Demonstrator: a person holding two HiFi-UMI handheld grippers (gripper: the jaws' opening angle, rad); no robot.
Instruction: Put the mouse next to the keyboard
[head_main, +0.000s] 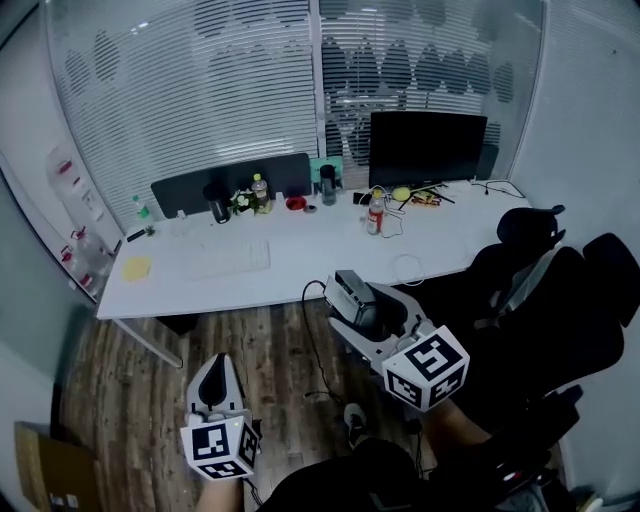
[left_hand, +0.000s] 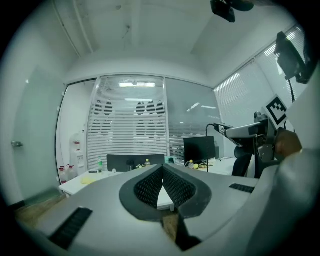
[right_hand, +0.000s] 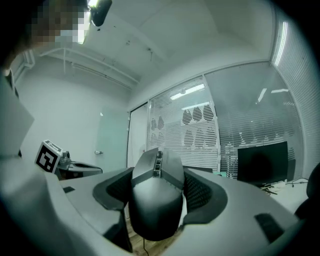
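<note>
A dark grey wired mouse (head_main: 358, 301) sits between the jaws of my right gripper (head_main: 352, 296), which is shut on it in front of the desk's near edge. In the right gripper view the mouse (right_hand: 155, 195) fills the gap between the pads, buttons up, and its cable hangs down. A white keyboard (head_main: 228, 258) lies on the white desk (head_main: 290, 268), left of the middle. My left gripper (head_main: 214, 372) hangs low over the wooden floor, shut and empty. In the left gripper view its pads (left_hand: 150, 187) meet at the tips.
A black monitor (head_main: 427, 148) stands at the desk's back right, with a drink bottle (head_main: 376, 213) in front of it. Yellow notes (head_main: 136, 267) lie at the left end. Cups and bottles line the back divider (head_main: 230, 180). Black office chairs (head_main: 545, 275) stand to the right.
</note>
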